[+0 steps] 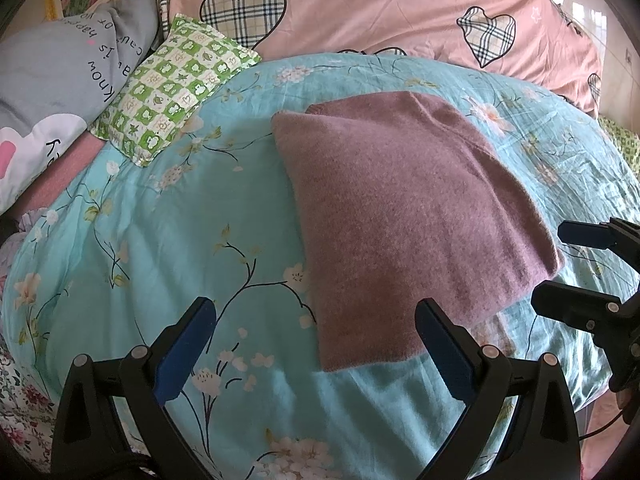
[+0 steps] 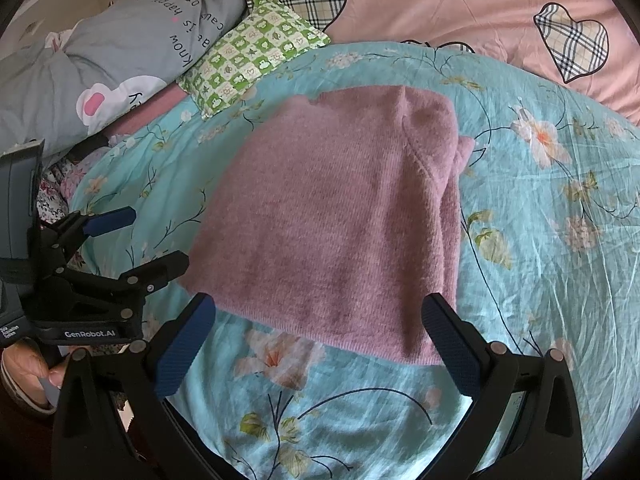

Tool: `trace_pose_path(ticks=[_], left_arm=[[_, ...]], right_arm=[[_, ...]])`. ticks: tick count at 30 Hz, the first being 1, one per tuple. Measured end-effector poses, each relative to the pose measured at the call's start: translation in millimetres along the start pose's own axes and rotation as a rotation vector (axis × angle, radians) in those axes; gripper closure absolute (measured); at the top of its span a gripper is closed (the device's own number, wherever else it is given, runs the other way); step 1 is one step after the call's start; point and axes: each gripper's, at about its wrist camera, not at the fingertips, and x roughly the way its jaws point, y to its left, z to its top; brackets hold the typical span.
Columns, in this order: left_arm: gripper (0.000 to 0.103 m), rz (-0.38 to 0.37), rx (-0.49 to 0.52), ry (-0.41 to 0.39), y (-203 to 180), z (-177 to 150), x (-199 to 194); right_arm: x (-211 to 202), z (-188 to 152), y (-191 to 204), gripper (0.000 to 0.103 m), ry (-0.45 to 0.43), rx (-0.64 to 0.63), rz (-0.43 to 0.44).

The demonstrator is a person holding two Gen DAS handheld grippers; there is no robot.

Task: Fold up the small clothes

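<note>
A mauve knitted garment point(image 1: 408, 216) lies folded into a flat rectangle on the turquoise floral bedspread point(image 1: 160, 248). It also shows in the right wrist view point(image 2: 332, 224). My left gripper point(image 1: 316, 312) is open and empty, just short of the garment's near left corner. My right gripper point(image 2: 320, 312) is open and empty, hovering at the garment's near edge. In the left wrist view the right gripper point(image 1: 556, 264) shows at the garment's right corner. In the right wrist view the left gripper point(image 2: 156, 236) shows at the garment's left edge.
A green checked small pillow point(image 1: 172, 88) lies at the far left of the bedspread. A grey printed pillow point(image 1: 56, 76) lies beyond it. A pink quilt with plaid hearts point(image 1: 380, 8) is bunched along the back.
</note>
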Motion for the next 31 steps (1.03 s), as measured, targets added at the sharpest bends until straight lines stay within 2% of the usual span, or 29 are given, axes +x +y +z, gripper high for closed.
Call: trace_pose_path(ticks=[16,20,31], left_arm=[[0.003,0.003,-0.006,0.0,2,8,2],[0.004,0.023,0.006,-0.014,3,13,3],[0.004,0.006,-0.036,0.013,11,19,11]], right_arm=[[1,5,-2,0.0,0.0,0.001,0.005],[2,10,-4,0.0,0.004,0.003,0.005],[8,18,-13,0.0,0.006,0.014,0.017]])
